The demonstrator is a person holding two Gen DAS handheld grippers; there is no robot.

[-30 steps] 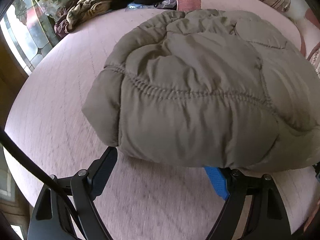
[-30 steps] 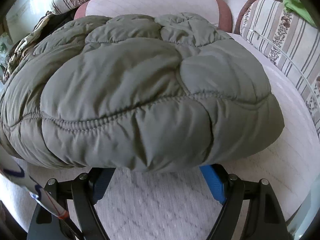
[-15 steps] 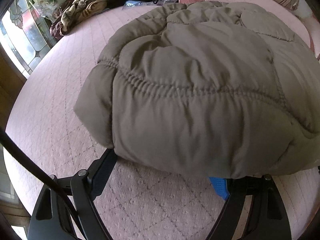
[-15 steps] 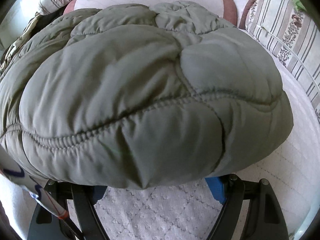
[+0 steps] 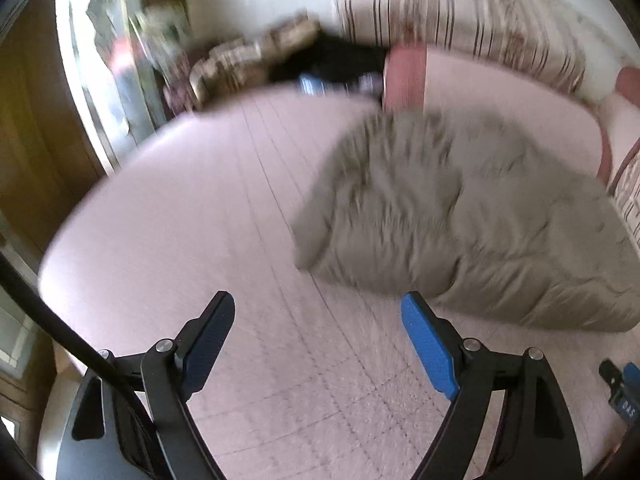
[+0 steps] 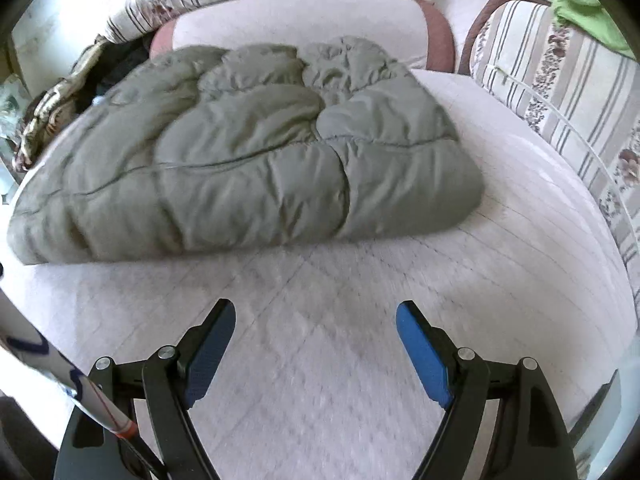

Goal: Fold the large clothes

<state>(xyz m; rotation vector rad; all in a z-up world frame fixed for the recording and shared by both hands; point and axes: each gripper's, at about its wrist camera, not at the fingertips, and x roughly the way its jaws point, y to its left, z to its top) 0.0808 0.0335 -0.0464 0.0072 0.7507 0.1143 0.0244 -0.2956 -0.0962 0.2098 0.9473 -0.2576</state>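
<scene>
Both grippers empty | left gripper jaws just widened, nothing between | right gripper jaws apart | jacket lies folded on mattress, likely released to settle

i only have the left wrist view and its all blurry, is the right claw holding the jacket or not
Observer: No. The right claw is open and empty, above bare bed cover, short of the jacket.
Operator: is the jacket folded
Observer: It lies as one compact padded bundle, its near edge flat on the cover.
Operator: whats on the jackets right side, my view cuts off there
Observer: A striped, flowered cushion runs along that side, apart from the jacket, with something green on top of it at the far end.
</scene>
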